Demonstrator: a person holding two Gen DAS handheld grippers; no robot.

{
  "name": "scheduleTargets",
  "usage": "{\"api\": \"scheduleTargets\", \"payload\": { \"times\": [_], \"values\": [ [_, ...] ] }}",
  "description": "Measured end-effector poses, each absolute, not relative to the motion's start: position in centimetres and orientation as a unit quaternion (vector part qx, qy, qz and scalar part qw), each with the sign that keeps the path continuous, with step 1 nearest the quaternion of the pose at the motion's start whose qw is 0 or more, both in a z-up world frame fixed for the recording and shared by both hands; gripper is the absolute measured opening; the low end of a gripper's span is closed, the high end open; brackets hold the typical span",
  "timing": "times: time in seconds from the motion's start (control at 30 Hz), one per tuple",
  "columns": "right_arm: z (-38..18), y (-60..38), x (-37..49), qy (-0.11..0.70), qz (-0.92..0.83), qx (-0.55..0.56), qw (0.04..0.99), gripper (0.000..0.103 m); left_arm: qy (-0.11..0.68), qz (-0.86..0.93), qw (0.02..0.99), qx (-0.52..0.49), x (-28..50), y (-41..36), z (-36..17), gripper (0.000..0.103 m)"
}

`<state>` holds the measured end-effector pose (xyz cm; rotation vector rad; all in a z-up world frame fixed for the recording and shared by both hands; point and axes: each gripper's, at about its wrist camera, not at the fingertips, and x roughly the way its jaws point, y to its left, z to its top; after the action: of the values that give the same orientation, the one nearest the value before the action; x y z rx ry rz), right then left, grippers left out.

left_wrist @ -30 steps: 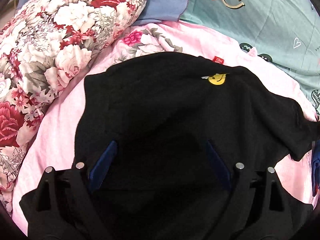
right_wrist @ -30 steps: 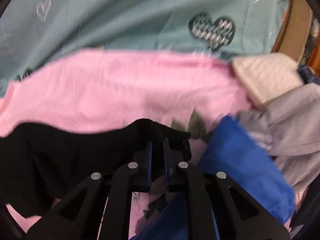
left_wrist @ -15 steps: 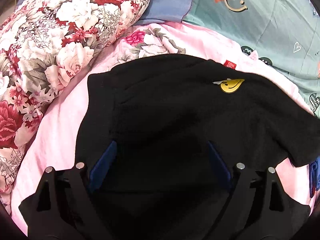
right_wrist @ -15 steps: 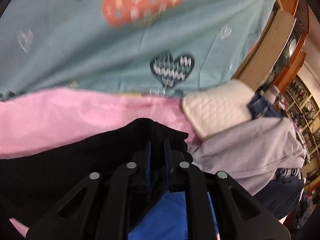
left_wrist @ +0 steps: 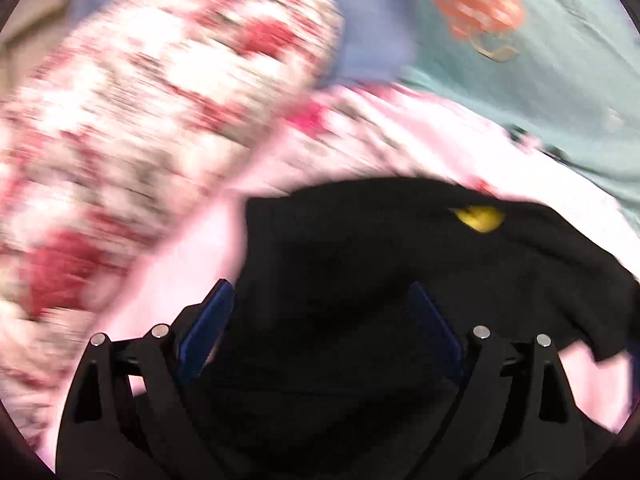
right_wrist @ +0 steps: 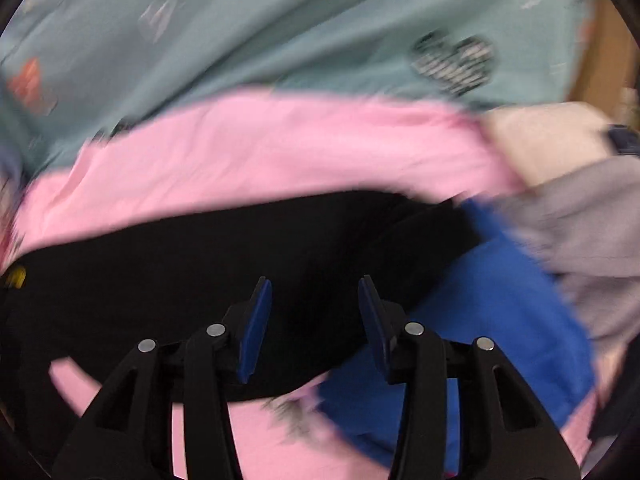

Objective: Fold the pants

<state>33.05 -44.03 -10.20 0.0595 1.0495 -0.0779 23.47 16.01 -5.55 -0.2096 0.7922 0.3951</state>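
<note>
I am working with black pants (left_wrist: 380,280) that lie spread on a pink sheet (right_wrist: 280,148) on the bed, with one end reaching toward a blue garment (right_wrist: 480,312) in the right wrist view. The cloth looks soft, thick and limp, a knit or fleece by my guess, so I expect it to sag and drape from any hold, weigh little, and bunch instead of keeping a crease. It should not slip much between the pads. I judge the best places to take hold are the doubled edges: the outer corner near the blue garment for the right side, and the near corner of the fabric beside the pink sheet for the left.

The left hand-held gripper (left_wrist: 320,316) has its jaws spread wide over the pants and holds nothing. The right hand-held gripper (right_wrist: 314,312) is parted about halfway, also with no cloth between its pads (right_wrist: 256,320), poised above the black fabric.

Much is hard to read. Both views are smeared by motion, so the floral pillow (left_wrist: 140,120) and the teal quilt (right_wrist: 280,32) are only blotches of colour. The black cloth swallows all detail: I cannot make out seams, the waistband, or how many layers are stacked. A small yellow patch (left_wrist: 478,218) is the only landmark on it. The near part of the pants is hidden behind the gripper bodies, and I cannot tell whether either set of fingertips touches the fabric.
</note>
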Motion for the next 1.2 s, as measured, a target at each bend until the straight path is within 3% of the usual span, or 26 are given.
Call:
{"api": "scheduleTargets", "payload": {
  "times": [0.07,0.13,0.23,0.37,0.5,0.57,0.6,0.83,0.9,0.93,1.0,1.03,1.2],
  "values": [
    [-12.2,-45.1,34.1,0.521,-0.119,0.020,0.845,0.051,0.382,0.204,0.896,-0.095,23.0,17.5,-4.3,0.090],
    [-11.2,-46.7,33.7,0.506,-0.192,0.108,0.834,0.044,0.388,0.199,0.895,-0.096,22.5,18.6,-3.7,0.090],
    [-8.0,-42.3,31.6,0.442,-0.073,0.098,0.888,0.045,0.382,0.198,0.895,-0.117,21.4,20.7,-3.2,0.091],
    [-5.4,-38.2,26.4,0.376,-0.034,0.093,0.922,0.056,0.389,0.200,0.889,-0.133,21.9,22.5,-4.4,0.091],
    [-4.5,-37.1,23.2,0.350,-0.006,0.130,0.928,0.057,0.398,0.229,0.886,-0.068,23.9,22.7,-6.1,0.089],
    [-4.4,-36.2,21.8,0.325,-0.013,0.122,0.938,0.064,0.401,0.214,0.888,-0.062,24.8,22.8,-6.4,0.089],
    [-4.5,-35.8,21.6,0.321,-0.013,0.117,0.940,0.069,0.405,0.211,0.887,-0.062,25.4,22.9,-6.5,0.089],
    [-6.5,-34.8,23.2,0.358,0.015,0.123,0.926,0.069,0.462,0.152,0.857,-0.168,28.8,24.6,-8.8,0.089],
    [-6.9,-34.7,23.7,0.371,0.025,0.129,0.919,0.069,0.472,0.137,0.852,-0.179,29.3,24.2,-9.7,0.063],
    [-7.1,-34.3,23.4,0.375,0.027,0.131,0.917,0.069,0.468,0.132,0.858,-0.167,29.4,23.6,-9.5,0.039],
    [-7.7,-33.7,23.9,0.394,0.047,0.136,0.908,0.069,0.468,0.136,0.863,-0.134,29.6,22.5,-8.9,0.034],
    [-8.1,-33.3,24.3,0.408,0.062,0.136,0.901,0.069,0.466,0.132,0.865,-0.131,29.5,22.0,-8.5,0.015],
    [-10.2,-31.7,27.0,0.451,0.054,0.105,0.885,0.069,0.409,0.134,0.891,-0.146,27.7,21.0,-3.8,0.014]
  ]
}}
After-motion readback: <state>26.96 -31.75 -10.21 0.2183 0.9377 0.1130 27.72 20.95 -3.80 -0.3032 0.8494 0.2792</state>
